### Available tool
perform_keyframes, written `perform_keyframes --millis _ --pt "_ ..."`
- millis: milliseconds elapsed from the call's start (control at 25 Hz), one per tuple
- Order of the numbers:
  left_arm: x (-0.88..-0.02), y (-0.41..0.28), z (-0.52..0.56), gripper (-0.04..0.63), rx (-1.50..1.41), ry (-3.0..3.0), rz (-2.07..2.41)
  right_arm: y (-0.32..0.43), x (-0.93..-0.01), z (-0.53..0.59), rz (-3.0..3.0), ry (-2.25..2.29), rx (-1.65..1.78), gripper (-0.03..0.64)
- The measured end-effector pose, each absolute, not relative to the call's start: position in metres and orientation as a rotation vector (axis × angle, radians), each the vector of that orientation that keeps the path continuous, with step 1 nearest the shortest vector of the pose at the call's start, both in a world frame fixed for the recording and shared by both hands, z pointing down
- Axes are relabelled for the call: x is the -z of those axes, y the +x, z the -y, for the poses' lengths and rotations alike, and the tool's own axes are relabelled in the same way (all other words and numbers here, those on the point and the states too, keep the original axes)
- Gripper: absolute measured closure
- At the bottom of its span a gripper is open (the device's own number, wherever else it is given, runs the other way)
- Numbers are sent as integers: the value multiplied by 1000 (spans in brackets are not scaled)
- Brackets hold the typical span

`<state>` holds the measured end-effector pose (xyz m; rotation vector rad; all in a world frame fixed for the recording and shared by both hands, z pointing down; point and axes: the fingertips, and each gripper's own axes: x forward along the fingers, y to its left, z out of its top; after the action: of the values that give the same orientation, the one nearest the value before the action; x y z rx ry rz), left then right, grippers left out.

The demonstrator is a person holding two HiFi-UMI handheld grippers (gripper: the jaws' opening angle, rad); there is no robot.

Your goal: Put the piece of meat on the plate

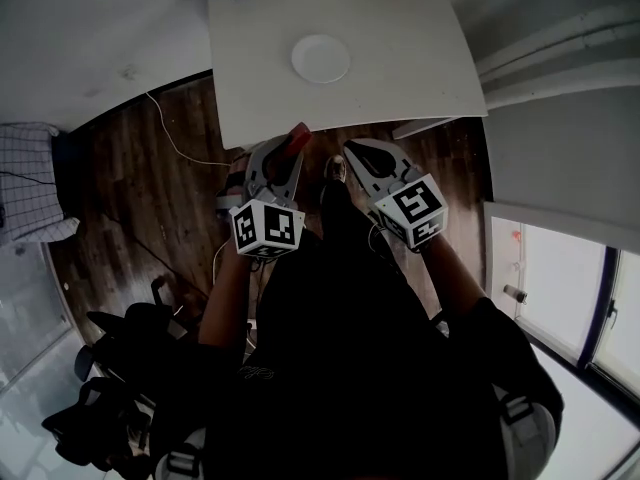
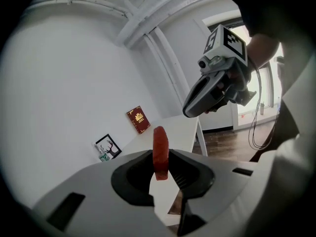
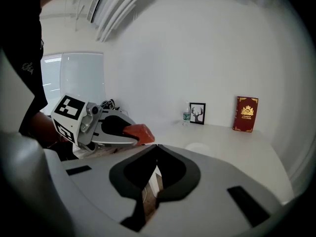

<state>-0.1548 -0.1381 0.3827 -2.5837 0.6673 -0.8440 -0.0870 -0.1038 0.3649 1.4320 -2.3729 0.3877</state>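
Note:
A red piece of meat [image 2: 160, 152] stands on edge between the jaws of my left gripper [image 2: 161, 163], which is shut on it. In the head view the left gripper [image 1: 290, 148] holds the meat [image 1: 298, 139] just short of the near edge of the white table [image 1: 400, 78]. The round white plate [image 1: 320, 58] lies farther in, mid-table. My right gripper [image 1: 351, 149] hovers beside the left one, also short of the table edge. In the right gripper view its jaws [image 3: 157, 147] meet at the tips with nothing between them. The meat [image 3: 139, 132] and a faint plate [image 3: 197, 147] show there too.
A dark red book [image 3: 246, 114], a small framed deer picture [image 3: 197, 113] and a water bottle [image 3: 186, 115] stand at the table's far edge by the white wall. Dark wooden floor [image 1: 150, 168] with a cable lies below. Windows [image 1: 560, 288] are at the right.

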Motion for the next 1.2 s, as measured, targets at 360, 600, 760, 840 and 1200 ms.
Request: perform_keyframes --millis 360,600,760,840,1200 --pt "-404 -105 190 508 982 -2458 -600 -27 -396 171 2377 1441 -495 595" --pt "-435 -78 229 508 1108 -2304 -549 -12 -429 196 2363 1385 -467 595" --pt "-461 -60 252 508 1165 -2261 -496 0 -446 210 2351 1376 -484 595" --pt "-473 -57 259 508 1204 -2223 -471 3 -453 215 2337 1358 -458 595" --pt "-522 -41 283 506 1351 -2128 -359 21 -488 234 2348 1379 -561 595"
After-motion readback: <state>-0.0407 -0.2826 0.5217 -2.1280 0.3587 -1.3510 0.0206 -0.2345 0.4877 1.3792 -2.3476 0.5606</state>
